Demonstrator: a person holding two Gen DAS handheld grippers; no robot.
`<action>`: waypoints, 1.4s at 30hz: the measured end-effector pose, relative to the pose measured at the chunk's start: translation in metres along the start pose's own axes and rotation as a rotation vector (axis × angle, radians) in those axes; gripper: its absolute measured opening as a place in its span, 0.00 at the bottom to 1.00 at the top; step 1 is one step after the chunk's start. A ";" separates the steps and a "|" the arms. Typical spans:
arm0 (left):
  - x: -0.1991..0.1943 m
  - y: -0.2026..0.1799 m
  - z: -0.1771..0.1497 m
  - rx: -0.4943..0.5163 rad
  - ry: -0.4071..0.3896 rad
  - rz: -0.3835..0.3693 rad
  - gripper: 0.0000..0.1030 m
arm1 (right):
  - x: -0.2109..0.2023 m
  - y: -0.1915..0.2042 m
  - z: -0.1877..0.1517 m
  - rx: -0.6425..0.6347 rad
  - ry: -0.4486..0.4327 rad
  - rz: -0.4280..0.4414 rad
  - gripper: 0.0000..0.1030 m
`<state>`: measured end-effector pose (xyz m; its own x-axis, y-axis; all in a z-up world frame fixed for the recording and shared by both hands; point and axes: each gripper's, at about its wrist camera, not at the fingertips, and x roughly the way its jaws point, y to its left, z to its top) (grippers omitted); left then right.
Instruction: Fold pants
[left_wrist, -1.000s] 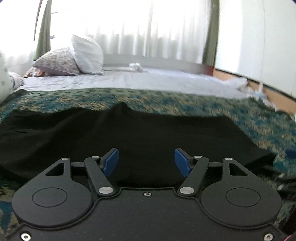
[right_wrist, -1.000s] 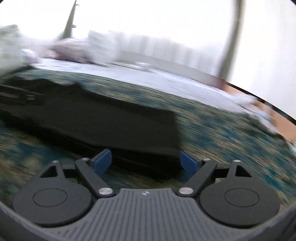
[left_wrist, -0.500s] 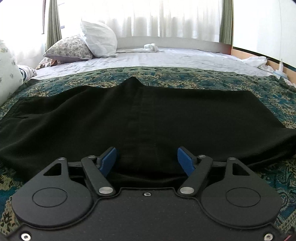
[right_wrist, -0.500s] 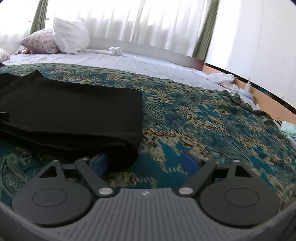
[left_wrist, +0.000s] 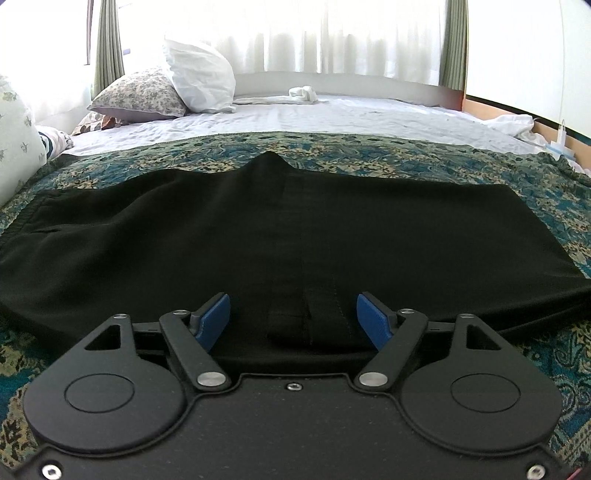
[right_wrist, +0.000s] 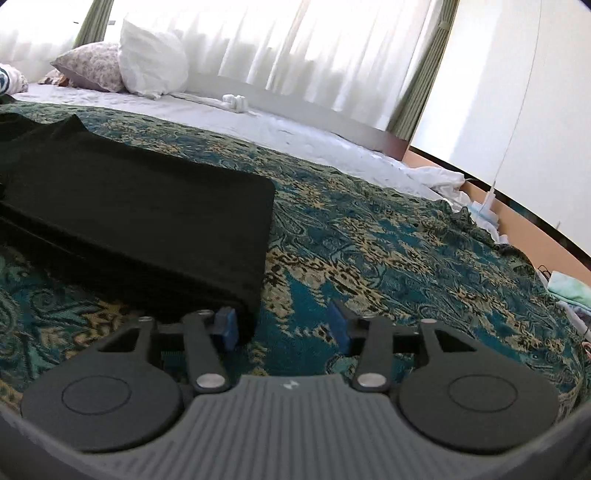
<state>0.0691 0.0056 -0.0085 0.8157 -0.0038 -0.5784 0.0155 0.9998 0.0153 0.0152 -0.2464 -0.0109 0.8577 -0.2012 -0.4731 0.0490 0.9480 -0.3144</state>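
lying flat across the middle of both frames, the pants (left_wrist: 295, 236) cover the bed (left_wrist: 369, 155); left tool (left_wrist: 293, 319) opening over the near edge, right tool (right_wrist: 282, 325) closing astride their lower-centre corner, neither gripping.

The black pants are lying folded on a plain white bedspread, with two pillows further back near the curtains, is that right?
Not quite. The black pants lie on a patterned teal and gold bedspread, not a plain white one; the white sheet begins further back. The left wrist view shows this. The two pillows near the curtains are as you say.
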 end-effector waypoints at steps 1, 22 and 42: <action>0.000 0.000 0.000 0.000 -0.002 -0.002 0.74 | 0.001 -0.002 0.000 0.009 -0.001 0.007 0.62; -0.004 0.011 -0.008 -0.020 -0.028 -0.055 0.76 | -0.043 -0.015 0.012 0.079 -0.007 0.097 0.75; -0.079 0.085 -0.024 -0.168 -0.059 -0.151 0.65 | -0.018 0.132 0.097 0.146 -0.029 0.418 0.73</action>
<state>-0.0076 0.0910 0.0186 0.8442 -0.1498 -0.5147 0.0472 0.9772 -0.2069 0.0560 -0.0937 0.0352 0.8333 0.2117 -0.5106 -0.2349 0.9718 0.0196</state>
